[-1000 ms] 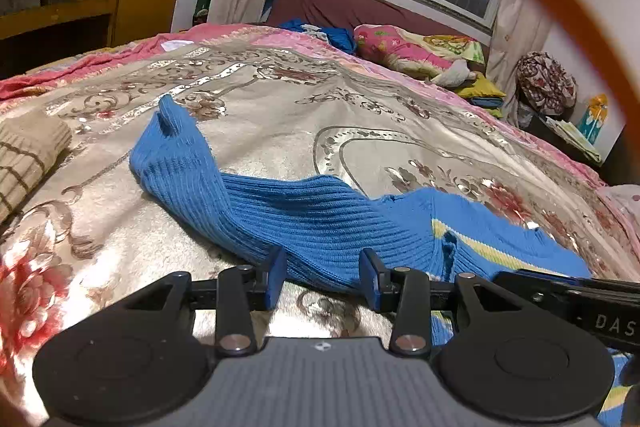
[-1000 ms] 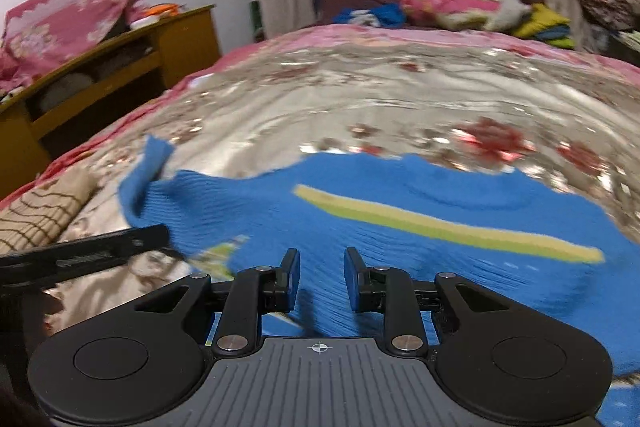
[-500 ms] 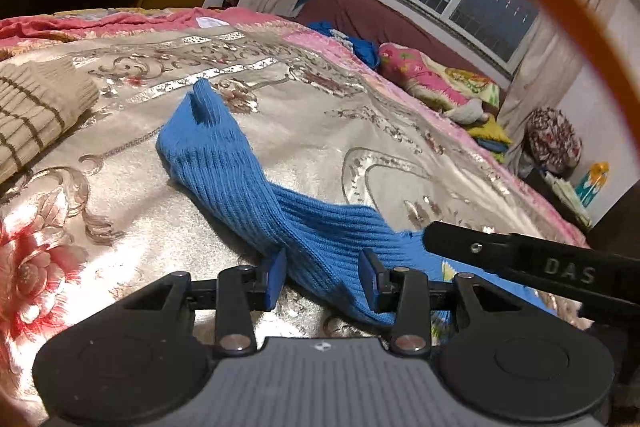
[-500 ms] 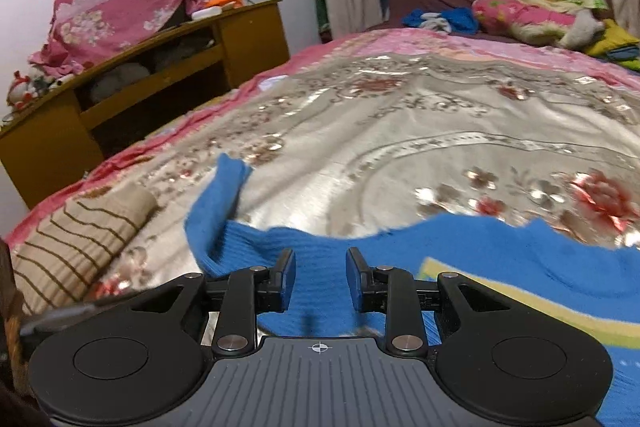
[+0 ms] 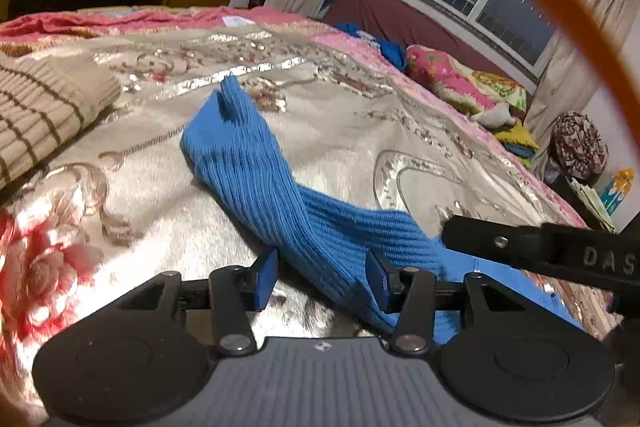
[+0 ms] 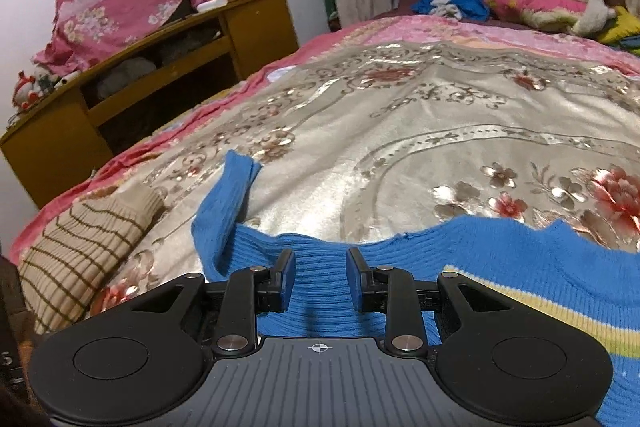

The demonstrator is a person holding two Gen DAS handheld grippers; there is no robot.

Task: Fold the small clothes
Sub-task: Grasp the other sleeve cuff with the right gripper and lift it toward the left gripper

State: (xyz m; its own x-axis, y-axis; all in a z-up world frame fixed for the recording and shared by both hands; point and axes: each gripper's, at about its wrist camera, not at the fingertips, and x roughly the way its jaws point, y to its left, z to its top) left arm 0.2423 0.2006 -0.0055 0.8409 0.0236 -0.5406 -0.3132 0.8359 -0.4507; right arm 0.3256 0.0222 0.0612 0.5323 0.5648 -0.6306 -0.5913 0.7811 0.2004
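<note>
A small blue ribbed sweater (image 6: 500,267) with a yellow stripe lies on the bed. Its left sleeve (image 5: 256,171) stretches away across the blanket, the cuff crumpled. My left gripper (image 5: 322,277) is open, its jaws either side of the sleeve near the shoulder. My right gripper (image 6: 320,277) is open, low over the sweater's ribbed body beside the sleeve (image 6: 228,203). Part of the right gripper's body (image 5: 540,251) shows at the right of the left wrist view.
A folded beige striped sweater (image 5: 40,111) lies at the left, also in the right wrist view (image 6: 88,251). The floral blanket (image 6: 400,147) covers the bed. A wooden cabinet (image 6: 152,75) stands left. Pillows (image 6: 552,3) and clothes lie far back.
Both grippers moved left along the sweater towards the sleeve. The right gripper went from over the yellow-striped body to the shoulder area. The left gripper's jaws spread slightly wider around the sleeve.
</note>
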